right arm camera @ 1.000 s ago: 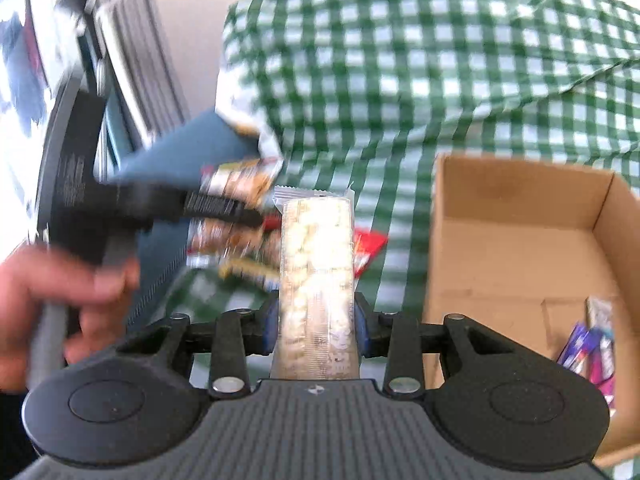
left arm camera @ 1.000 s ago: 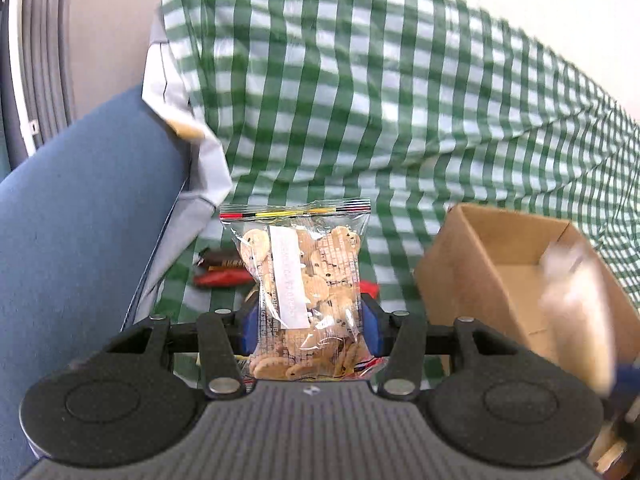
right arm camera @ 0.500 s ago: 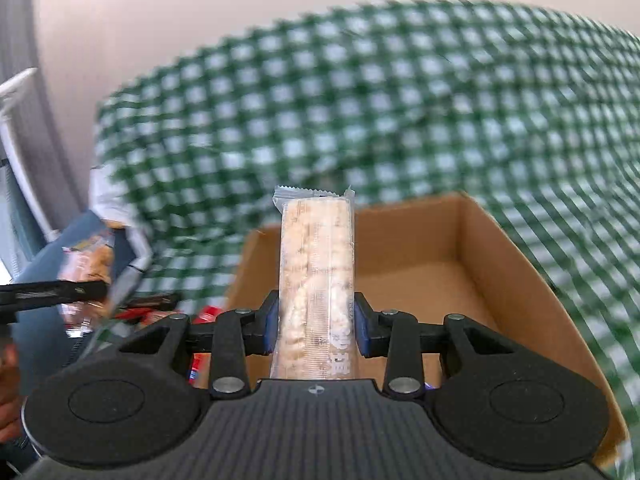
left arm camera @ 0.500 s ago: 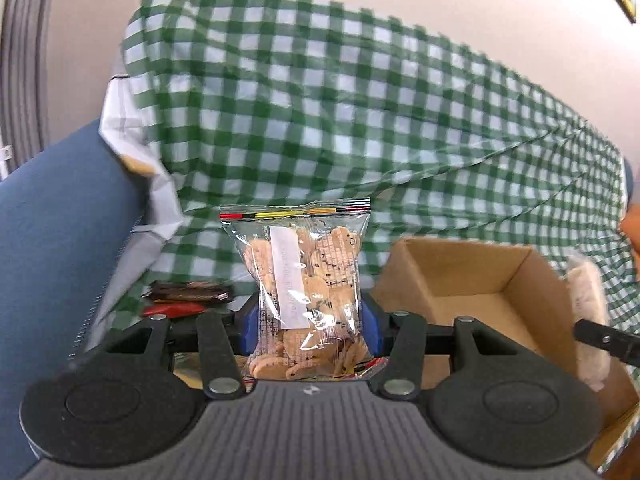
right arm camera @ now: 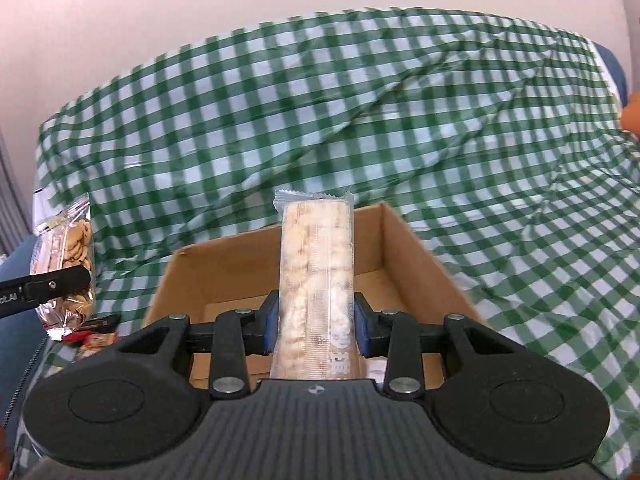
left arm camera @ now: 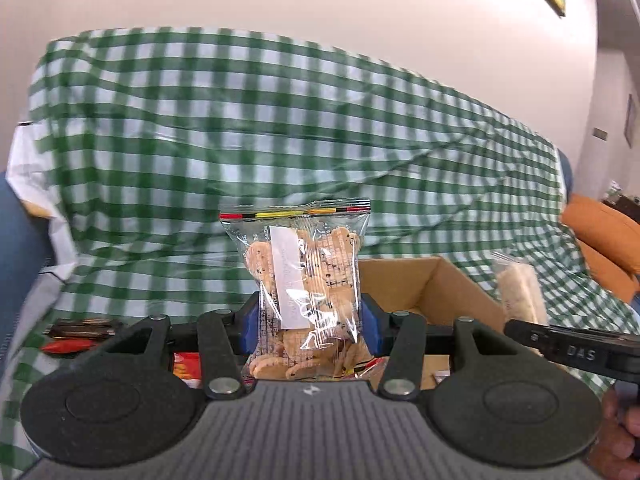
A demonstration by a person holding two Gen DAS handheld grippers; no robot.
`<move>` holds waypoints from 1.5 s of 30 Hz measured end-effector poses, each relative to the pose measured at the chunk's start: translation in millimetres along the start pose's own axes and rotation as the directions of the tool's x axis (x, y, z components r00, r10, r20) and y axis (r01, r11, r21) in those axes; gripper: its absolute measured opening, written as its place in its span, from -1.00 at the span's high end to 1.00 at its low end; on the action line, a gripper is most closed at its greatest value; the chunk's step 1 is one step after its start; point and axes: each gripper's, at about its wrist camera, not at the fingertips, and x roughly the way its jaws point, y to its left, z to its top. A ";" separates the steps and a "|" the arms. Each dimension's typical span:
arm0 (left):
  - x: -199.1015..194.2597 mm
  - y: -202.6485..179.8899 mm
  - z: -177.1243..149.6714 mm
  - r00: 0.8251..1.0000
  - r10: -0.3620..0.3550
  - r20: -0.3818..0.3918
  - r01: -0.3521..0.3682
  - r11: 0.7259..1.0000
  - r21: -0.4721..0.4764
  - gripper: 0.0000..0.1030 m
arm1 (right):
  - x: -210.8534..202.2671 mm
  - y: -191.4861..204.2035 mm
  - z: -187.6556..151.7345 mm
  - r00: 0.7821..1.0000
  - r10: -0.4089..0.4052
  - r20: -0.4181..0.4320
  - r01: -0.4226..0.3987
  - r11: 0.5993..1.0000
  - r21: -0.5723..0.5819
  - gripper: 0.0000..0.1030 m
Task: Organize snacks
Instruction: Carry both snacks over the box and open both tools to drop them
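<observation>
My left gripper (left arm camera: 310, 330) is shut on a clear bag of small cookies (left arm camera: 304, 280) and holds it upright, just left of an open cardboard box (left arm camera: 420, 284). My right gripper (right arm camera: 316, 328) is shut on a long clear pack of rice crackers (right arm camera: 316, 280) and holds it upright above the same box (right arm camera: 400, 256). The cracker pack also shows in the left wrist view (left arm camera: 520, 292), and the cookie bag in the right wrist view (right arm camera: 66, 260).
A green checked cloth (left arm camera: 240, 140) covers the sofa. Loose snack packets (left arm camera: 80, 334) lie on the cloth left of the box. A blue cushion (left arm camera: 16, 248) is at the left and an orange cushion (left arm camera: 604, 236) at the right.
Both grippers have swung to the right with their snacks. The right gripper now hangs over the box; the left one has drawn level with the box's left side.
</observation>
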 end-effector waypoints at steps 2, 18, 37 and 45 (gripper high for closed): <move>4.6 -11.5 -2.9 1.000 -0.025 -0.006 0.025 1.000 0.018 -0.06 | 0.3 -3.2 -0.2 1.000 -0.018 0.004 0.018 1.000 -0.002 0.26; 27.8 -67.8 -31.0 0.997 -0.051 -0.051 0.062 0.970 0.234 -0.05 | 3.6 -7.4 -0.7 0.997 -0.077 -0.010 0.077 0.996 -0.034 0.26; 29.8 -64.7 -33.4 0.996 -0.066 -0.067 0.080 0.969 0.232 -0.05 | 2.1 -8.9 -0.6 0.997 -0.075 -0.022 0.074 0.996 -0.043 0.26; 31.3 -67.0 -34.3 0.995 -0.076 -0.067 0.090 0.968 0.235 -0.05 | 1.7 -8.5 -0.5 0.997 -0.073 -0.025 0.072 0.996 -0.046 0.26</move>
